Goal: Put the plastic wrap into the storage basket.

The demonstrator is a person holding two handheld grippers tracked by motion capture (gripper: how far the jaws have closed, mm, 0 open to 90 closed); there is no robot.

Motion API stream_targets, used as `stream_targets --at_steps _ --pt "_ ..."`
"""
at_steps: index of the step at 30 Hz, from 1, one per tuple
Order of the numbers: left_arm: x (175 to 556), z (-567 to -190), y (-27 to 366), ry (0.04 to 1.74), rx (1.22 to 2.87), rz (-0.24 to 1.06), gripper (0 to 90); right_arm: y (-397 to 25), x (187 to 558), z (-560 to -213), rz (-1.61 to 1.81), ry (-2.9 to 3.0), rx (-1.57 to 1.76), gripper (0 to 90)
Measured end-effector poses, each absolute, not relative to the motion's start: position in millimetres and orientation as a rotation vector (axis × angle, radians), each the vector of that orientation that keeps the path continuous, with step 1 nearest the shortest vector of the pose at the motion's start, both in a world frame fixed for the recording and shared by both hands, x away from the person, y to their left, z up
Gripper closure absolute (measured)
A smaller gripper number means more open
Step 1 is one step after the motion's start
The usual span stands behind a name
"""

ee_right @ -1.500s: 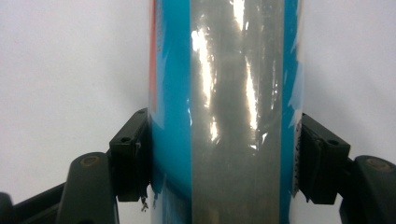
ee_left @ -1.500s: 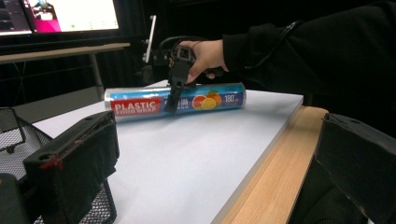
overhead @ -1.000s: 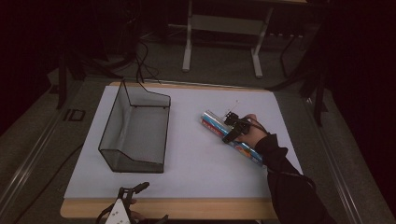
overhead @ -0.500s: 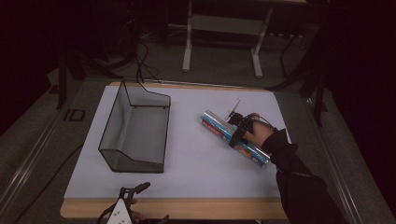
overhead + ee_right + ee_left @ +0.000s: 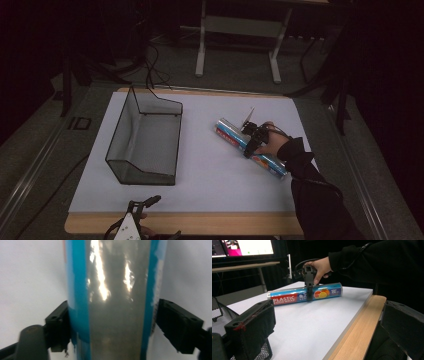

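Observation:
A plastic wrap roll (image 5: 251, 147) with a blue label lies slanted on the white table, right of centre. My right gripper (image 5: 251, 141) stands over its middle, one jaw on each side, and is closed against it. In the right gripper view the shiny roll (image 5: 112, 302) fills the gap between the two black jaws. From the left gripper view, the roll (image 5: 304, 295) still rests on the table with the right gripper (image 5: 309, 293) upright across it. My left gripper (image 5: 157, 217) sits open at the table's front edge, holding nothing.
A black wire mesh basket (image 5: 125, 135) stands left of centre, and a corner of it (image 5: 217, 312) shows by the left jaw. The table has a wooden front edge (image 5: 359, 327). A metal-legged desk (image 5: 240, 30) stands beyond the table.
The right hand has settled the right gripper lower across the roll's middle. The roll has stayed in place, and the left gripper has barely moved.

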State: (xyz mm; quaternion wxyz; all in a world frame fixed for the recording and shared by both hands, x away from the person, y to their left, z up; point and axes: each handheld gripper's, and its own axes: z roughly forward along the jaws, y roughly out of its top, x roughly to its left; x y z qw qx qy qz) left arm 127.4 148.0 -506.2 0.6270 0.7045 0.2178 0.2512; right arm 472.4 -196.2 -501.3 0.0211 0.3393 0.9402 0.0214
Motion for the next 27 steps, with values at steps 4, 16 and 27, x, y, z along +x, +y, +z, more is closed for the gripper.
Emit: stream_targets --at_steps 4,16,27 --pt "127.6 -506.4 147.7 0.5 1.618 0.575 0.2 -190.9 473.5 -500.6 0.097 2.934 1.027 30.6" --pt "128.6 -506.8 148.1 0.506 1.619 0.576 0.2 -189.8 475.2 -496.9 0.118 2.903 1.16 32.0" --pt "128.7 -506.8 147.3 0.505 1.622 0.581 0.2 -201.3 473.7 -436.5 0.311 2.738 1.292 32.1"
